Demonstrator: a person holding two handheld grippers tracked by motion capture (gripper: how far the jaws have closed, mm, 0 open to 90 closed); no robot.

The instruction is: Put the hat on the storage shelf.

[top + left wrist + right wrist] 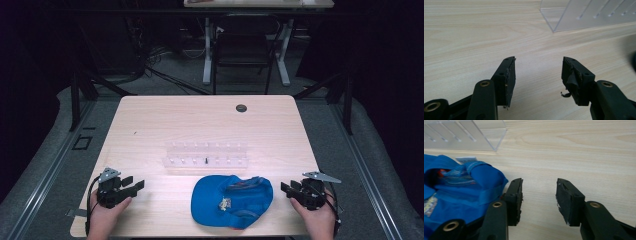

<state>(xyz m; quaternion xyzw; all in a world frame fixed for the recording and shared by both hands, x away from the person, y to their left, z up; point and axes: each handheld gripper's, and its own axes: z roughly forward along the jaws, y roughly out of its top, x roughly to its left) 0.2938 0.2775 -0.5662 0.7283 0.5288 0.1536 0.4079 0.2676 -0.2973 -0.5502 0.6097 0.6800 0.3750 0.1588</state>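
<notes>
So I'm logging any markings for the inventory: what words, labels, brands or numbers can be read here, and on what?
No text can be read anywhere.
Blue cap: a small yellowish-white emblem on the front, too small and blurred to read.
Blue cap, right gripper view: a white tag at its edge, blurred.
Clear acrylic rack: no markings visible.
Table: plain wood grain.

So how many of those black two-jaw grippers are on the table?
2: the left gripper near the table's left front corner, the right gripper near its right front corner, the blue fabric cap between them.
</notes>
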